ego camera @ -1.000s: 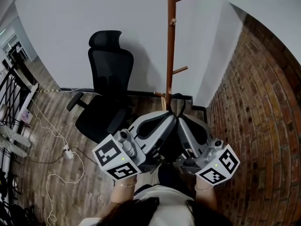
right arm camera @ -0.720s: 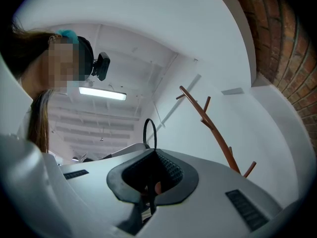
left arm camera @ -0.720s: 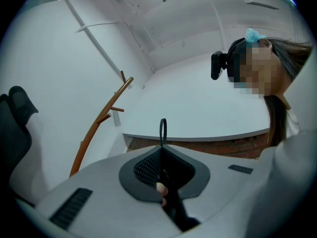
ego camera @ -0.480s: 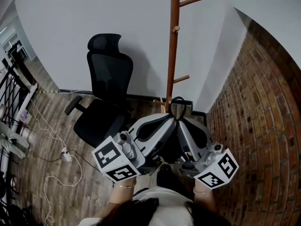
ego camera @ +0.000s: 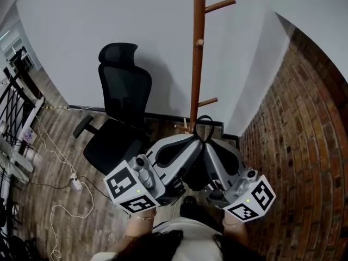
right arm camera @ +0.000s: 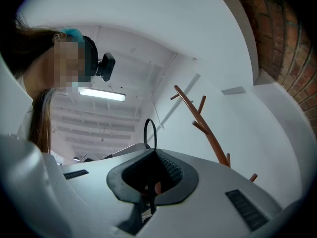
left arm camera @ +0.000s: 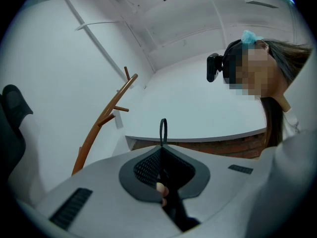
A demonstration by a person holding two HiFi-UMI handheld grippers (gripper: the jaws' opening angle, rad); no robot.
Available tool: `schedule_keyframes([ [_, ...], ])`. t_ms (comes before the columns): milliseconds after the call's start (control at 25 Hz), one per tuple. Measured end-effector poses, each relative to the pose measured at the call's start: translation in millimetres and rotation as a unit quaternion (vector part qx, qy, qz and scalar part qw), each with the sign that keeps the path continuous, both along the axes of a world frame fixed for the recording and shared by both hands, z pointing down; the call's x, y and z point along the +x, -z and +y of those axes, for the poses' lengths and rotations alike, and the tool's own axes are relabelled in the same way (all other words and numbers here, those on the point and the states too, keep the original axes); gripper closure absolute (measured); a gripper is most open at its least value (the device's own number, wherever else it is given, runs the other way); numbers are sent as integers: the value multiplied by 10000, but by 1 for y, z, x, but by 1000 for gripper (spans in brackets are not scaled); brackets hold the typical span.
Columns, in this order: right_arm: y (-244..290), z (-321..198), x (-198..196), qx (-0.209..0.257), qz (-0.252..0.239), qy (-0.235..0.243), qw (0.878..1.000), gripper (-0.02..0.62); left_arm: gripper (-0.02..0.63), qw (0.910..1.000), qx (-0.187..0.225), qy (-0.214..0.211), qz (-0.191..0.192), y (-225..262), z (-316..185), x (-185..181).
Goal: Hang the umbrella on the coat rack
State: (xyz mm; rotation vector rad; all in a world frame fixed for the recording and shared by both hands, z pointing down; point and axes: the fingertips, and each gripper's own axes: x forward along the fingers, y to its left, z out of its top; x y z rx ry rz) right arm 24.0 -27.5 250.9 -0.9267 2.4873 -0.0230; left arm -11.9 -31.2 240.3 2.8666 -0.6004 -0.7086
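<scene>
The wooden coat rack (ego camera: 196, 53) stands against the white wall, with pegs sticking out to the right. A thin black strap loop (ego camera: 204, 125) of the umbrella pokes up between the two grippers' tips, just in front of the rack's lower pole. My left gripper (ego camera: 198, 138) and right gripper (ego camera: 209, 140) press together tip to tip, both shut on the strap. The loop (left arm camera: 163, 129) rises above the closed left gripper (left arm camera: 162, 148) with the rack (left arm camera: 101, 120) at its left. It also shows as the loop (right arm camera: 150, 131) above the right gripper (right arm camera: 154, 153). The umbrella's body is mostly hidden under the grippers.
A black office chair (ego camera: 120, 113) stands left of the rack. A red brick wall (ego camera: 304, 145) runs along the right. White cables and a power strip (ego camera: 73, 185) lie on the wood floor at the left, near a metal frame (ego camera: 13, 118).
Both grippers stay shut on the strap and have shifted only slightly towards the rack's pole. The head view has tilted a little, so the chair sits further left.
</scene>
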Motion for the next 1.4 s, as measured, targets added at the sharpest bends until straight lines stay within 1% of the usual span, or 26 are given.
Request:
schedule_keyframes([
  [520,11,-46,23,45,14,292,9996,558,595,9996,68,276,70,10,-44,22],
  [880,14,-69,26,28,-9,560,9984,558,595,9984,38,554,86,13,-66,25],
  [1160,16,-84,24,48,-5,595,9982,558,595,9980,49,625,92,15,-81,22],
  [1400,21,-99,19,96,-3,549,9984,558,594,9983,119,556,101,20,-97,18],
])
